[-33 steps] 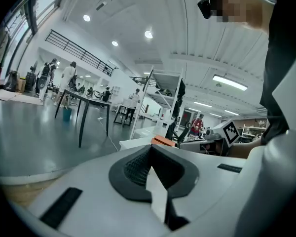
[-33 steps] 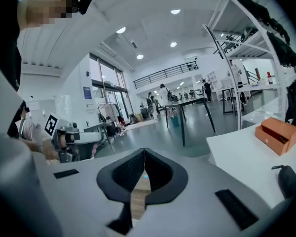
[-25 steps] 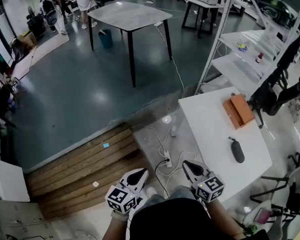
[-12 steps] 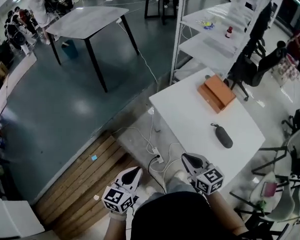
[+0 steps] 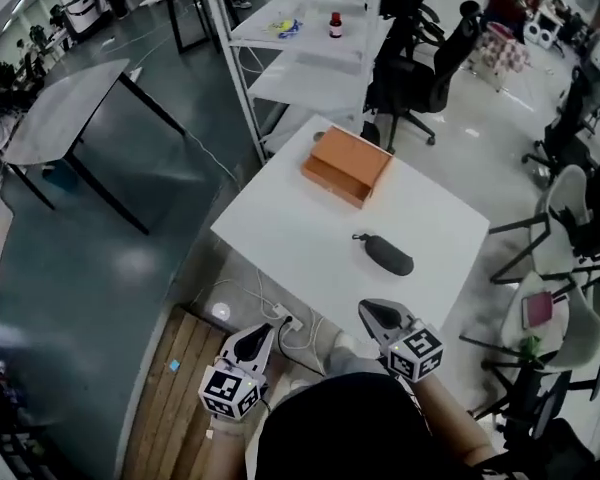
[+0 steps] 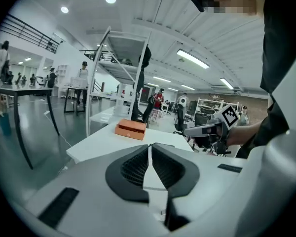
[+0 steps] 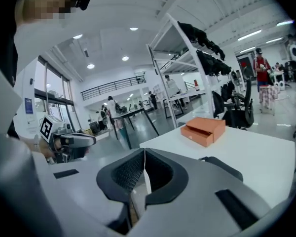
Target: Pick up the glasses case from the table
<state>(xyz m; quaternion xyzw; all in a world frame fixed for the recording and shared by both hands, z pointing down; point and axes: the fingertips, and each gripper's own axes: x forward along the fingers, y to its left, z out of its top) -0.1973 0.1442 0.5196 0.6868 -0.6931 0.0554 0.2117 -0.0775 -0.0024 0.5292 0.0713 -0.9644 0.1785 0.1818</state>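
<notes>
i've swung round: the white bench now sits straight ahead, not off to my right as a second ago. the glasses case lies near the bench's middle, the orange box at its far side. left tongs and right tongs are both closed, empty, by the bench's near edge; reaching comes next.

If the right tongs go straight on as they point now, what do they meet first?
The right tongs would probably meet the white table near its front edge; the glasses case lies slightly right of that line. Depth is unclear.
</notes>
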